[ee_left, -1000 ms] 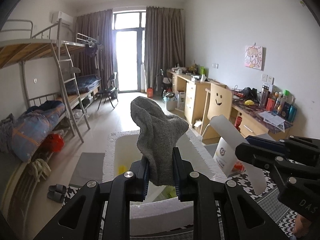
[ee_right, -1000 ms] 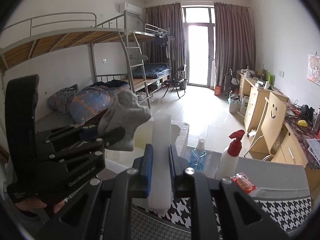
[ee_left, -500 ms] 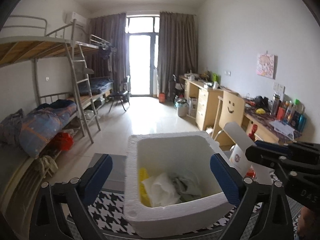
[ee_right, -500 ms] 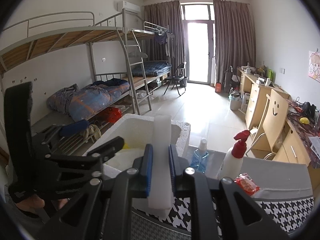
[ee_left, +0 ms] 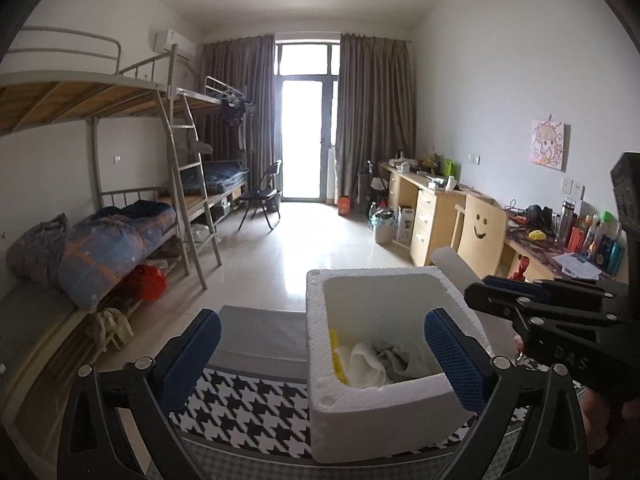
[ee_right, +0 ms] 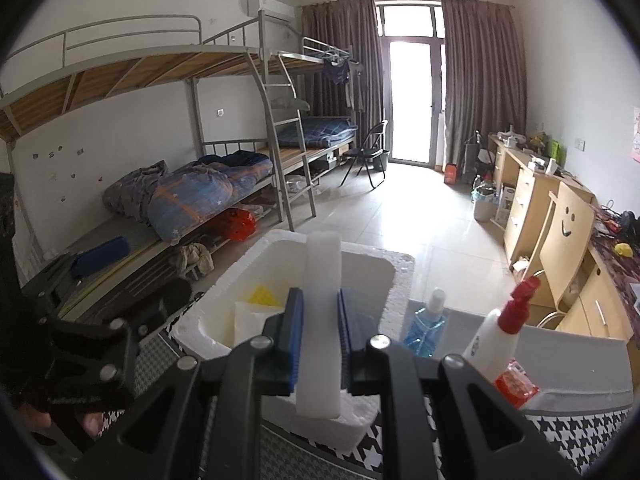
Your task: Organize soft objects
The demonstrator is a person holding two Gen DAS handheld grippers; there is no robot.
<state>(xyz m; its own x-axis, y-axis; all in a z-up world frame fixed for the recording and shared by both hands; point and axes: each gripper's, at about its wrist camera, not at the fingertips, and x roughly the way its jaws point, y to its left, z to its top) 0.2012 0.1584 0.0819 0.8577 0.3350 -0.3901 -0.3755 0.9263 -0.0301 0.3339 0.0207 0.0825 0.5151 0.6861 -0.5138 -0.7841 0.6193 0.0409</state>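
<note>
A white foam box (ee_left: 360, 412) stands on the houndstooth cloth. In it lie a grey sock (ee_left: 394, 358), a white cloth (ee_left: 362, 364) and something yellow (ee_left: 336, 356). My left gripper (ee_left: 322, 332) is open wide just before the box, its blue pads either side of the box's left half, holding nothing. My right gripper (ee_right: 318, 320) is shut on the box's white foam lid (ee_right: 322, 272), held on edge over the near right rim of the box (ee_right: 396, 280). That lid (ee_left: 452, 264) and right gripper (ee_left: 496, 286) show at the right of the left wrist view. The left gripper (ee_right: 140, 276) appears at the left of the right wrist view.
A blue-liquid bottle (ee_right: 426, 326), a white spray bottle with a red trigger (ee_right: 500, 340) and a red packet (ee_right: 516, 384) stand right of the box. Bunk beds (ee_left: 100, 240) line the left wall. A smiley-face chair (ee_left: 480, 232) and desks line the right wall.
My left gripper opened and let go of the grey sock, which now lies in the box. That gripper shifted left, so the box sits further right. The right gripper keeps hold of the lid.
</note>
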